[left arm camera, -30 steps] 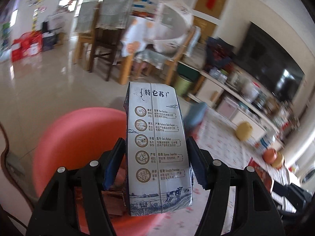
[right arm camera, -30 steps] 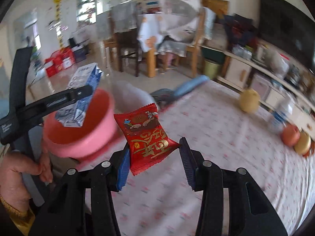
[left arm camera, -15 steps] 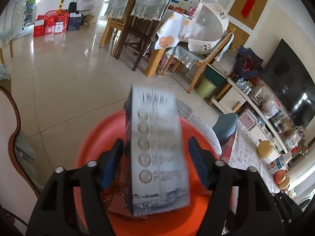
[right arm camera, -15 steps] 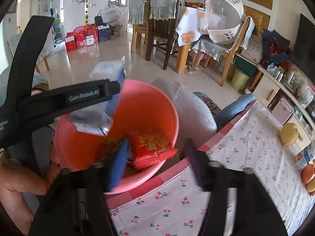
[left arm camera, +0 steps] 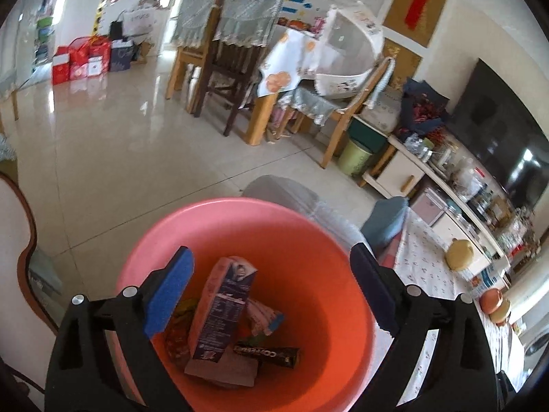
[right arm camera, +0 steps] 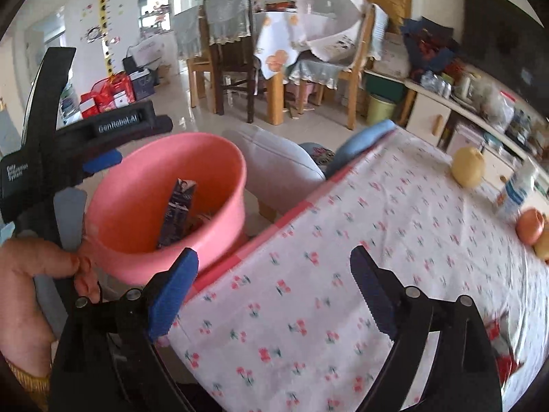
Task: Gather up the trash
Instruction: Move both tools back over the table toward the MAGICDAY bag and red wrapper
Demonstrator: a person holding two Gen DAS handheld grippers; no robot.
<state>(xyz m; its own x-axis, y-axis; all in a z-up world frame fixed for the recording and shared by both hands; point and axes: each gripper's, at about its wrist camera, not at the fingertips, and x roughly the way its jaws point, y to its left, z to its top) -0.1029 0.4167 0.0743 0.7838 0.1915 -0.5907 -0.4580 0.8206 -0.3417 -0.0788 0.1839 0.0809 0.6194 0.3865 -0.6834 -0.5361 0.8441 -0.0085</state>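
A pink bucket (left arm camera: 308, 233) sits just below my left gripper (left arm camera: 271, 288), which is open and empty above its mouth. A milk carton (left arm camera: 221, 305) leans inside the bucket among wrappers and a dark coffee sachet (left arm camera: 267, 355). In the right wrist view the bucket (right arm camera: 192, 164) stands beside the table edge with the carton (right arm camera: 176, 213) inside. My right gripper (right arm camera: 274, 288) is open and empty over the cherry-print tablecloth (right arm camera: 360, 240). The left gripper body (right arm camera: 85, 130) is held at the bucket's left.
A grey chair (right arm camera: 278, 161) and a blue cushion (right arm camera: 367, 137) stand behind the bucket. On the table's far right are a yellow fruit (right arm camera: 468, 166), a bottle (right arm camera: 516, 192) and an orange fruit (right arm camera: 530, 225). Dining chairs and a TV cabinet line the back.
My left gripper opened and let the milk carton fall into the bucket. My right gripper opened, dropped the red snack packet into the bucket and moved back over the table.
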